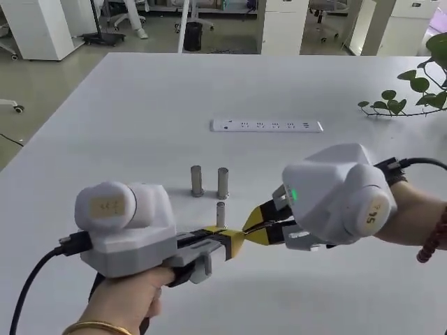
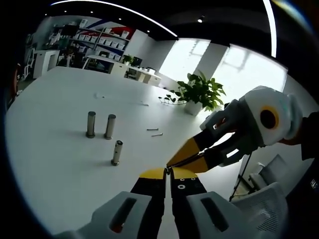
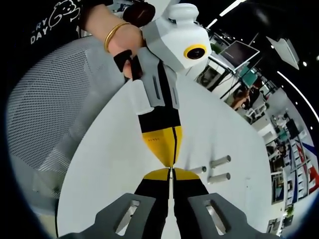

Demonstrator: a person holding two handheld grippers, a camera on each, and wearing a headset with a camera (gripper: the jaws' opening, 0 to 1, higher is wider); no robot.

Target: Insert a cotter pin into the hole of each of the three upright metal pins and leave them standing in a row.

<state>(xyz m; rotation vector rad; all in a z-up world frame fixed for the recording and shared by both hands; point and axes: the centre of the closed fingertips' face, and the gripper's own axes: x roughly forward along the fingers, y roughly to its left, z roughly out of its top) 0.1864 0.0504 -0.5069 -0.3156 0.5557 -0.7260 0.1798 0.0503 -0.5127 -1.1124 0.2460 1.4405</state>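
- Tabletop (image 1: 140,105) is plain white and matte, running wide past both sets of fingers and out to a pale floor.
- Left gripper (image 1: 234,241) comes in tip to tip with the right gripper (image 1: 250,227); the yellow fingertips meet just above the surface.
- Left gripper's fingers (image 2: 154,186) are pressed together with no gap. The same holds for the right gripper's fingers (image 3: 155,189).
- A thin pale sliver sits right where the 4 tips meet. It is too small to tell whether it is a cotter pin or which side pinches it.
- 3 metal pins (image 1: 223,183) stand upright just beyond the meeting tips, 2 of them side by side.
- The nearest pin (image 1: 221,213) stands alone, just behind the touching fingertips.
- In the left gripper view, 2 loose cotter pins (image 2: 152,129) lie flat on the table, beyond the left fingertips and to the right of the standing pins.
- A white power strip (image 1: 267,125) lies further out past the pins.
- A leafy plant (image 1: 419,91) reaches in beyond the right gripper.
- The room is an open office: white cabinets and rolling chairs past the table's far edge, and shelving (image 2: 94,37) and bright windows (image 2: 234,69) in the left gripper view.
- A grey mesh chair back (image 3: 45,114) looms beside the left gripper in the right gripper view.
- A gold bangle (image 3: 113,37) sits on the wrist behind the left gripper.
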